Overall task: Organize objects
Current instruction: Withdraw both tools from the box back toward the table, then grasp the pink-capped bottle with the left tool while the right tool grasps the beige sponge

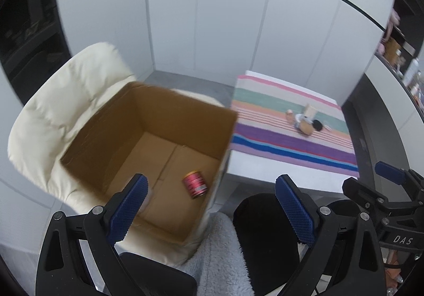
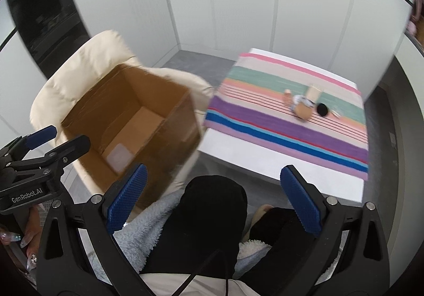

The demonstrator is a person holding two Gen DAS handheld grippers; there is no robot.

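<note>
Left wrist view: left gripper [image 1: 212, 212] spread wide, holding nothing, above a cardboard box [image 1: 148, 121] set on a cream chair [image 1: 61, 100]. One red can [image 1: 195, 184] lies on its side on the box floor. Small items [image 1: 304, 119] cluster on a striped cloth [image 1: 286, 137].

Right wrist view: right gripper [image 2: 212, 199] spread wide, empty, over the person's lap. White table [image 2: 265, 163] beside the box.

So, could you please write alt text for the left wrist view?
An open cardboard box on a cream chair holds one red can lying on its side. The left gripper hovers empty, jaws open.
</note>
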